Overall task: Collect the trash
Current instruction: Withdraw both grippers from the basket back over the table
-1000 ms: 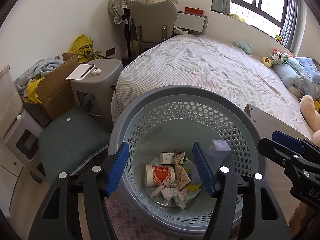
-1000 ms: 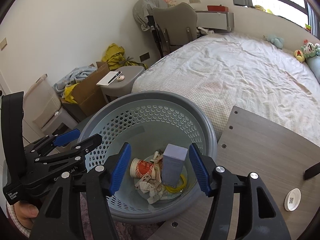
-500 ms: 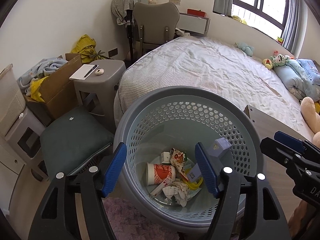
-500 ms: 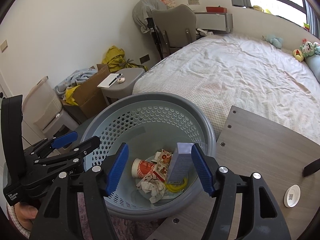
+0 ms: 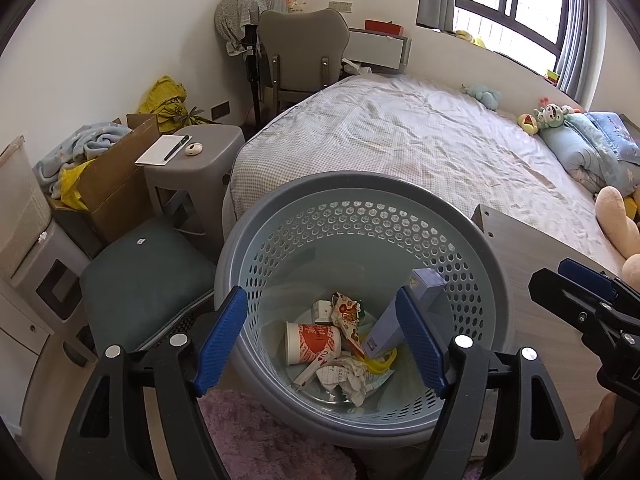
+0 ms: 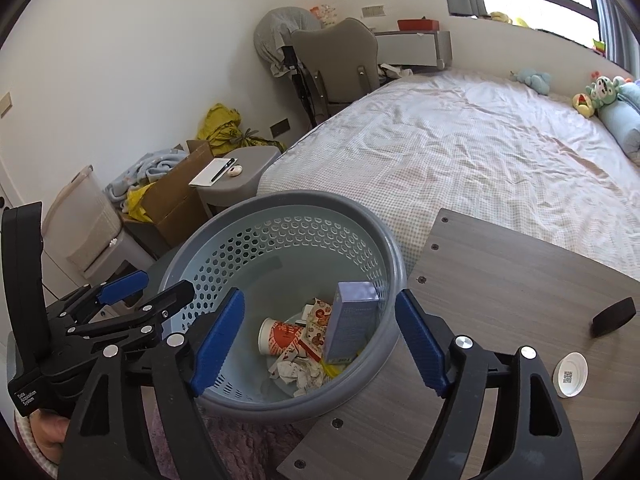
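Note:
A grey perforated basket [image 5: 360,184] stands below both grippers. Inside lie a red-and-white paper cup [image 5: 310,342], a snack wrapper [image 5: 346,314], crumpled paper [image 5: 348,376] and a lilac box [image 5: 404,312] that leans on the basket wall. My left gripper [image 5: 320,298] hovers over the basket, its jaws opening with nothing between them. My right gripper [image 6: 320,300] is above the basket [image 6: 280,200] near the table edge. Its jaws are also opening, and the lilac box [image 6: 352,328] lies loose far below them. Each gripper shows in the other's view: right gripper [image 5: 568,286], left gripper [image 6: 156,286].
A wooden table [image 6: 520,280] to the right of the basket carries a white cap [image 6: 570,376] and a black object [image 6: 612,316]. Behind are a bed [image 5: 400,140], a grey stool [image 5: 192,160], a cardboard box [image 5: 116,176] and a dark cushion [image 5: 144,272]. A purple rug [image 5: 260,440] lies below.
The lilac box has left the right gripper's fingers and dropped into the basket, tipping against its wall. Both grippers' jaws have spread wider. The right gripper shifted slightly toward the table.

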Motion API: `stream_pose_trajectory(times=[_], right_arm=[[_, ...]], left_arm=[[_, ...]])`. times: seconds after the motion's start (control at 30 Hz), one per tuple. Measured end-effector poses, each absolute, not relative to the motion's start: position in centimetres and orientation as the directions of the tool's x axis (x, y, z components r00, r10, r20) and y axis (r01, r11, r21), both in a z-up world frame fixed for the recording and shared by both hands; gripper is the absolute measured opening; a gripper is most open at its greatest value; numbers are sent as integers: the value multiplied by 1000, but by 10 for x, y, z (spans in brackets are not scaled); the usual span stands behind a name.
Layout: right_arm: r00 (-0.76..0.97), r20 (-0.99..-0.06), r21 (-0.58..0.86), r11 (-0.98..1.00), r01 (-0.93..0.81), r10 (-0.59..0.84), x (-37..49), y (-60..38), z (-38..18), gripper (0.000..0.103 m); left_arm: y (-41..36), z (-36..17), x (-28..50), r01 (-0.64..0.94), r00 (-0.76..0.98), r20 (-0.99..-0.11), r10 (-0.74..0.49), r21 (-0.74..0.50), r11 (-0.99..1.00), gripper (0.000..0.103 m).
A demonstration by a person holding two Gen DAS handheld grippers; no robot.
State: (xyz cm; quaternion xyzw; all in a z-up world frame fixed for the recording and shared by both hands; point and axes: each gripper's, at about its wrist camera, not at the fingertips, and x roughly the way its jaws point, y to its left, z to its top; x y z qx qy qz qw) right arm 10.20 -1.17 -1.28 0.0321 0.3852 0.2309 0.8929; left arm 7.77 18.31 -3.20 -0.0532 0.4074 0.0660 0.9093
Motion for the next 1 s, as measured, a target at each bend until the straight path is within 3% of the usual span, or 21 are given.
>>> stream_pose_trajectory(times=[0.2, 0.6, 1.0], right_arm=[[620, -670, 228, 908, -351, 408, 93, -34, -11, 80], [696, -654, 209, 955, -210, 296, 66, -112, -12, 93], [744, -652, 183, 983, -32, 145, 28, -213, -15, 94]], left_arm=[[165, -29, 72, -130, 670, -740, 58, -40, 991, 76], [108, -20, 65, -22, 686, -727, -11, -36, 999, 78], [19, -16, 66, 141, 664, -734, -142, -63, 988, 78]])
